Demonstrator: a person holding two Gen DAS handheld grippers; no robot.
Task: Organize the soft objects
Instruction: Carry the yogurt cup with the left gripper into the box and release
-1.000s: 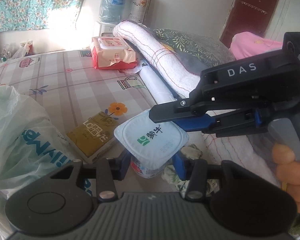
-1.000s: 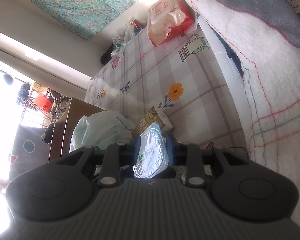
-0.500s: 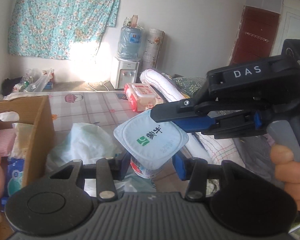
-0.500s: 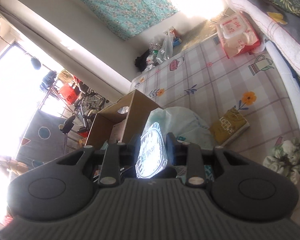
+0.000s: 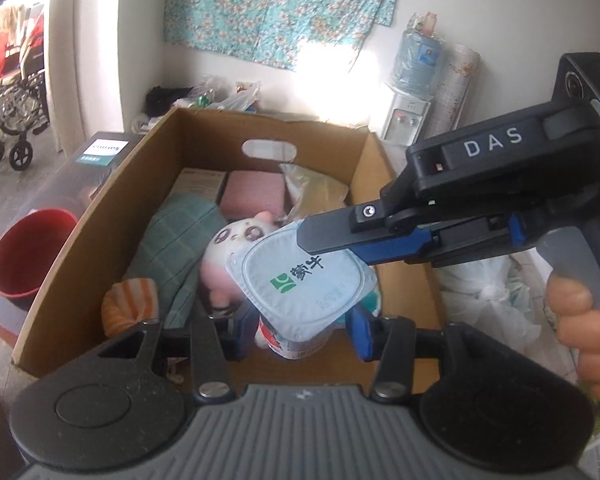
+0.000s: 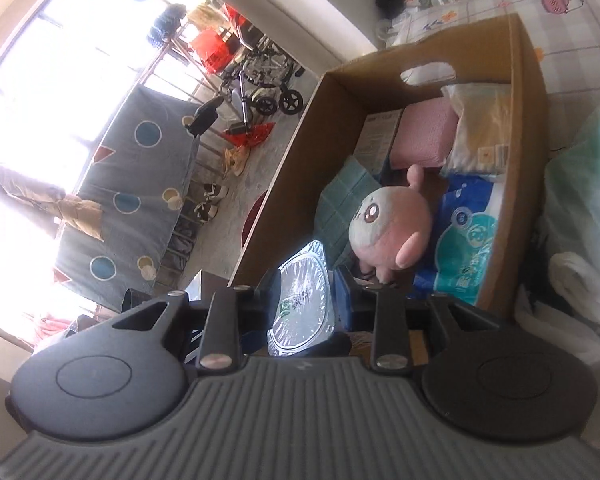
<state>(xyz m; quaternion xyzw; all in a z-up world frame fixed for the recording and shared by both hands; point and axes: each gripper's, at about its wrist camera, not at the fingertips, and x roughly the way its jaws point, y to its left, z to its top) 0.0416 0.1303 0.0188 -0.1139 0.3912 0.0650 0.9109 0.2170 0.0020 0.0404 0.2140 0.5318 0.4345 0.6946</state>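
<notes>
Grippers first: my left gripper (image 5: pixel 300 326) is clamped on the body of one yogurt cup (image 5: pixel 300 280) while my right gripper (image 5: pixel 320 236), reaching in level from the right in a person's hand (image 5: pixel 584 332), pinches the cup's foil lid rim, so both carry it in the air over the near edge of the cardboard box (image 5: pixel 112 184). Inside that box I count one pink plush toy (image 6: pixel 388 224), one green checked cloth (image 5: pixel 180 240), one orange-striped bundle (image 5: pixel 130 306) in the near left corner, one pink pad (image 6: pixel 424 136) and one blue tissue pack (image 6: pixel 468 240) along the right wall. Beyond it I see one red bucket (image 5: pixel 28 256) on the concrete floor, one floral cloth (image 5: pixel 280 8) on the white wall and one water dispenser (image 5: pixel 408 120).
</notes>
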